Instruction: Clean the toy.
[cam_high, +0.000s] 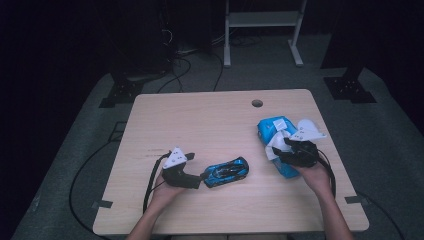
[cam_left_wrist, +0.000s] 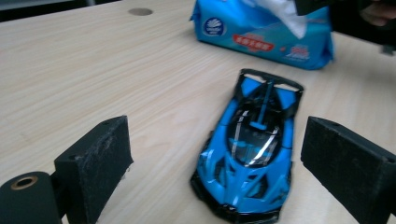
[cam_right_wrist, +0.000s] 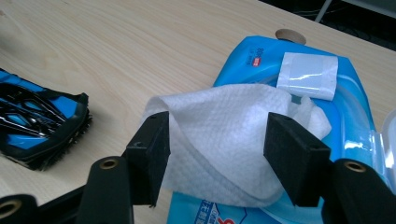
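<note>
My right gripper (cam_right_wrist: 215, 158) hangs low over a blue pack of wet wipes (cam_right_wrist: 355, 121) near the right edge of the light wooden table (cam_high: 200, 120). A white wipe (cam_right_wrist: 224, 126) stands pulled up out of the pack's opening, and my two black jaws straddle it, one on each side. They are spread, and I cannot see the pads pressing the cloth, so I count them released rather than grasping. The pack's white flap (cam_right_wrist: 309, 70) is peeled back beyond the wipe. The pack carries a round emblem, a red band and lines of white print, all too small and blurred to read from any view; no brand name can be made out.

My left gripper (cam_left_wrist: 215, 158) rests low at the near left of the table with its jaws wide apart. Between them, touching neither pad, sits a blue and black toy sports car (cam_left_wrist: 250, 144) on the tabletop, one end toward me and the other pointing at the wipes pack. I can read no writing on the car. A round hole (cam_high: 257, 103) sits near the table's far edge.
</note>
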